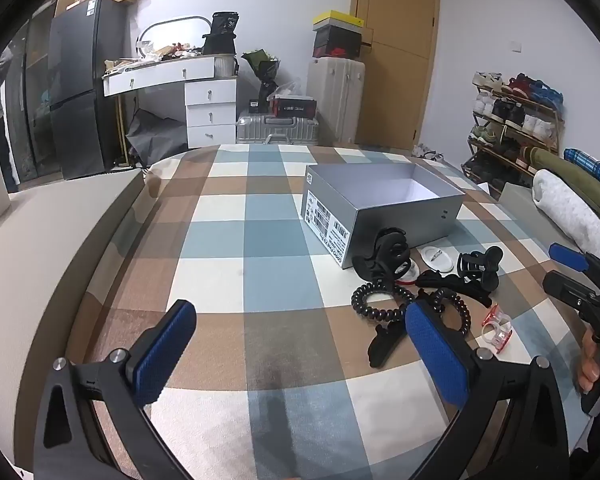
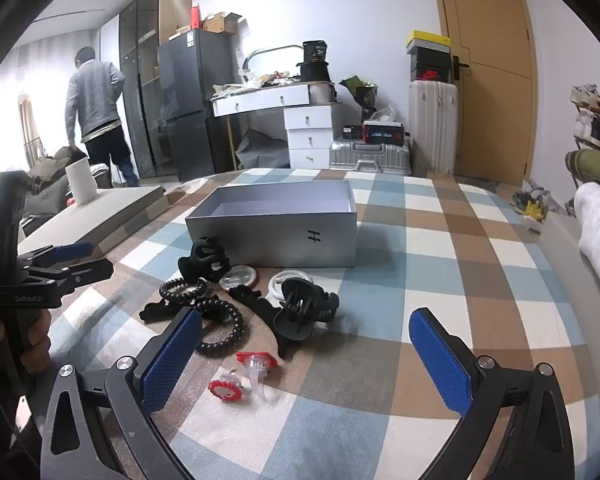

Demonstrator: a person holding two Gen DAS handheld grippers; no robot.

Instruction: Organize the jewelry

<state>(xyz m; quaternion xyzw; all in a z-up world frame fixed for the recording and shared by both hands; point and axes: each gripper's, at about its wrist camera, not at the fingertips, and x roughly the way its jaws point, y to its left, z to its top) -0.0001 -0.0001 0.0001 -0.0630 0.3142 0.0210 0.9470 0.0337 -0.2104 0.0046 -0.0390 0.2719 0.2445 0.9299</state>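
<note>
Right wrist view: my right gripper (image 2: 304, 360) gapes wide, empty | left gripper (image 1: 300, 344) likewise wide, holding nothing | hair clips (image 2: 300, 312), coil ties (image 2: 220, 320) and rings (image 2: 244, 376) lie heaped just before the open grey box (image 2: 276, 236) on the checked bedspread (image 2: 400, 360).

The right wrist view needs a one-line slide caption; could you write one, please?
Open right tool above black hair clips, coil ties and red-trimmed clear pieces before an empty grey box.
</note>
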